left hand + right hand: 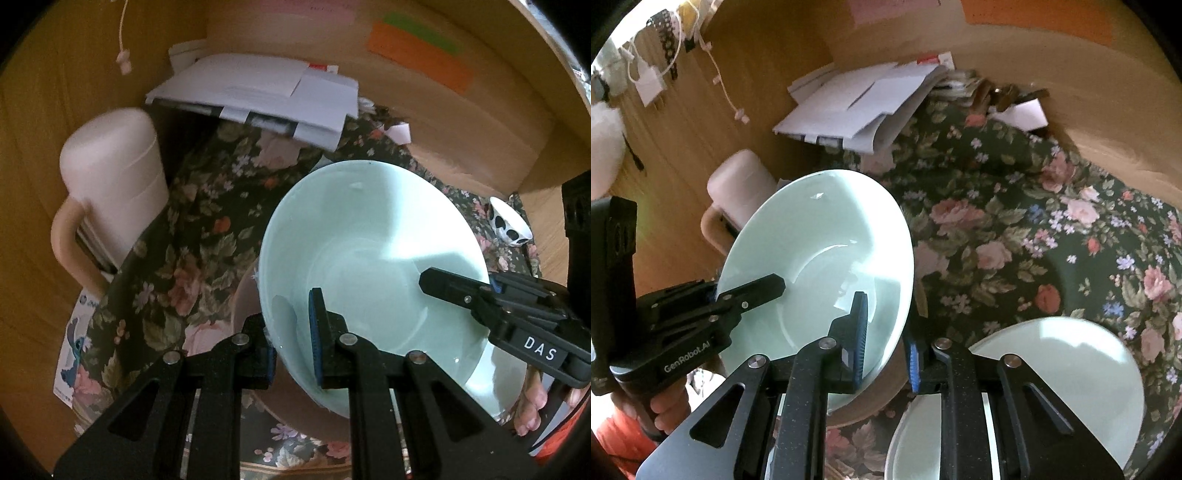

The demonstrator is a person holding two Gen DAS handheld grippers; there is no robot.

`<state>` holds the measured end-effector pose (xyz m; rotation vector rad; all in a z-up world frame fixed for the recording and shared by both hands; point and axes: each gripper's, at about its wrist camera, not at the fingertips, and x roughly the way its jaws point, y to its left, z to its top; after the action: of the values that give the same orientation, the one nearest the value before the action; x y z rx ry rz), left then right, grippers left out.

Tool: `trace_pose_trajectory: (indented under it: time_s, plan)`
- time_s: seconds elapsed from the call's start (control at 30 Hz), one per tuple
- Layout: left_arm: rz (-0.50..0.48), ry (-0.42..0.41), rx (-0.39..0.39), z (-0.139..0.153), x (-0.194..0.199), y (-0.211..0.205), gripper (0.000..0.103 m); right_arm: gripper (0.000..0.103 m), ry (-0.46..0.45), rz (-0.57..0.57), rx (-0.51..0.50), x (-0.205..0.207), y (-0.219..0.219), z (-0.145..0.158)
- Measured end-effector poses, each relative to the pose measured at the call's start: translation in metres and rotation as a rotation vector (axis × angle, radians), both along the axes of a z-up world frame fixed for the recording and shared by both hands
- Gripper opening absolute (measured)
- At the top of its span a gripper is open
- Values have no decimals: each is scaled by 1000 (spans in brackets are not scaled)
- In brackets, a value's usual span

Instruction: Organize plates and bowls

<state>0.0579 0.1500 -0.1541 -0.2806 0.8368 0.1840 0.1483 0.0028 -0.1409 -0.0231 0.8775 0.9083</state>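
left tongs and right tongs each clamp opposite rims of pale green bowl, held tilted above tabletop | risk: uneven pull twists smooth rim loose, bowl drops onto plate beneath right tongs

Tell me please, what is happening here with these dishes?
A person is tidying dishes on a floral tablecloth, with tongs in each hand. Both the left tongs and the right tongs grip the rim of one pale green bowl from opposite sides and hold it tilted above a beige dish. A second pale green bowl lies on the cloth nearby. A pink mug and a stack of papers sit behind.
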Motion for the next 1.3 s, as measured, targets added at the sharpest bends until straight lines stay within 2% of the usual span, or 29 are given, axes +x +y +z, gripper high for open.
trace_pose_trajectory:
  time_s: [0.27, 0.73, 0.87, 1.0, 1.17, 1.23, 1.3]
  plan:
    - [-2, 23, -14, -9, -5, 6, 15, 19, 28, 18, -29, -4, 6, -14]
    - [-12, 42, -4, -12, 5, 5, 15, 19, 15, 13, -21, -4, -2, -8]
    - [-9, 49, 11, -11, 9, 4, 15, 19, 25, 12, -3, -3, -7, -8]
    - [1, 53, 30, -11, 11, 3, 15, 24, -6, -9, 2, -2, -15, -3]
    - [9, 46, 88, -5, 14, -1, 15, 24, -12, -14, 20, 0, -24, 0]
    - [7, 43, 97, -1, 15, -1, 18, 26, -10, -19, 27, 1, -28, 0]
    - [-1, 62, 56, 1, 19, 2, 30, 28, -9, -28, 34, 3, -32, 1]
